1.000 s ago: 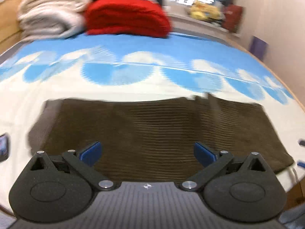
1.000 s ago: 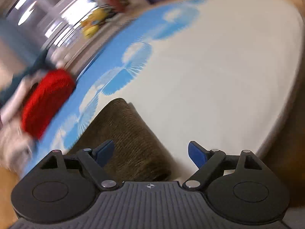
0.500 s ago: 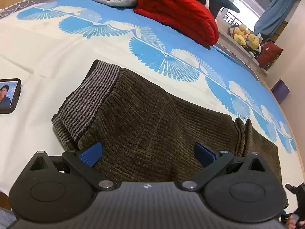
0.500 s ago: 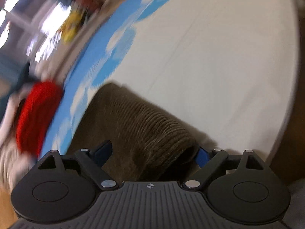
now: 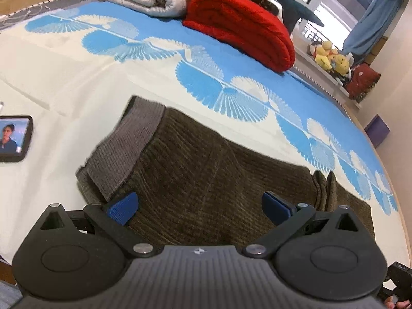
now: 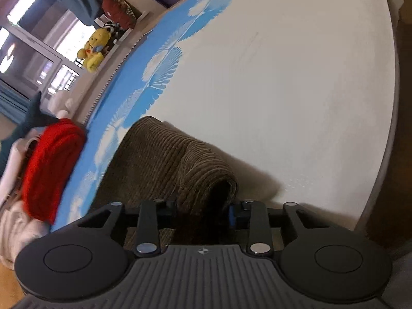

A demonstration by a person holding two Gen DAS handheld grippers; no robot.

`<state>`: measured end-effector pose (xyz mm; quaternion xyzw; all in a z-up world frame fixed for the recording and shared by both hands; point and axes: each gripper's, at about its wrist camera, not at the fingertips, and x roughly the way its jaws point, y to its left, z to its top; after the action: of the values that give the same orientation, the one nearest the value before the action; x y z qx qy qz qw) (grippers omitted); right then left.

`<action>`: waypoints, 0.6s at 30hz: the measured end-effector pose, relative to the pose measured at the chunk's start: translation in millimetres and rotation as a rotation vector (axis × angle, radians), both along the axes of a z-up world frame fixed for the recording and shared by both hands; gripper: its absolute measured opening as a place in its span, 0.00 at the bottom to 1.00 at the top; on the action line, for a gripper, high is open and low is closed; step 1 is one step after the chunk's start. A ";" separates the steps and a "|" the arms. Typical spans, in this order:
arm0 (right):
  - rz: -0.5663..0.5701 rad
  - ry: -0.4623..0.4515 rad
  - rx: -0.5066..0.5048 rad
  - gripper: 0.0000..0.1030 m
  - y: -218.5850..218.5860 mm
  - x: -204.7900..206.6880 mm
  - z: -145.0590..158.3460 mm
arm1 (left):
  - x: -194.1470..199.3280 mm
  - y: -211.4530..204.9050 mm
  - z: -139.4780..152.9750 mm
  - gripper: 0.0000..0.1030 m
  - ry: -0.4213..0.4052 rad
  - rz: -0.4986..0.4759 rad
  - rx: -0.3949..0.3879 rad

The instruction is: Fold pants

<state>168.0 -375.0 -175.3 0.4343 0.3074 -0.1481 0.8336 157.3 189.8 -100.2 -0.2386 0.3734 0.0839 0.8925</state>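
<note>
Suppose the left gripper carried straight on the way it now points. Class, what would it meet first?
Most likely the brown corduroy pants: they fill the space ahead of the open left gripper, between its blue fingers. Depth is unclear, but nothing shows in front of the cloth.

- Left wrist view: low over brown corduroy pants (image 5: pixel 206 180), facing the bed's far pile.
- Right wrist view: close at the pants' end (image 6: pixel 180 159).
- Shared: pants, folded red blanket (image 5: pixel 239 25).

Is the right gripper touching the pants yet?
Touching. The right wrist view shows the right gripper, whose jaws have just been closing, pinched on the folded end of the brown pants, fabric bunched between its fingers.
</note>
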 end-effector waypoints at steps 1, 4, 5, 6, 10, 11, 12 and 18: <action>-0.003 0.008 -0.014 0.29 2.6 0.5 5.3 | -0.7 1.8 2.9 1.00 -0.002 0.009 0.012; 0.024 -0.013 -0.146 0.28 22.2 5.7 34.1 | -4.0 6.9 13.2 1.00 -0.012 0.070 0.111; 0.058 -0.042 -0.232 0.28 37.4 10.9 49.1 | -5.0 11.1 17.7 1.00 -0.028 0.075 0.115; 0.108 -0.075 -0.336 0.27 57.5 16.2 64.7 | -5.6 15.8 21.7 1.00 -0.043 0.069 0.092; 0.386 -0.252 -0.669 0.27 169.0 29.5 118.8 | -13.2 42.4 35.8 1.00 -0.134 0.057 -0.044; 0.458 -0.293 -0.726 0.27 197.6 29.8 125.7 | -16.5 49.5 39.5 0.99 -0.161 0.061 -0.065; 0.545 -0.344 -0.781 0.27 231.3 28.9 130.2 | -19.5 55.7 42.5 0.99 -0.187 0.063 -0.085; 1.095 -0.603 -0.916 0.27 404.2 -19.1 103.8 | -20.2 95.2 36.7 0.99 -0.197 0.066 -0.283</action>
<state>148.9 29.2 -71.5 -0.1460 0.1462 0.2972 0.9322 137.1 285.0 -63.4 -0.3812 0.2844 0.0358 0.8789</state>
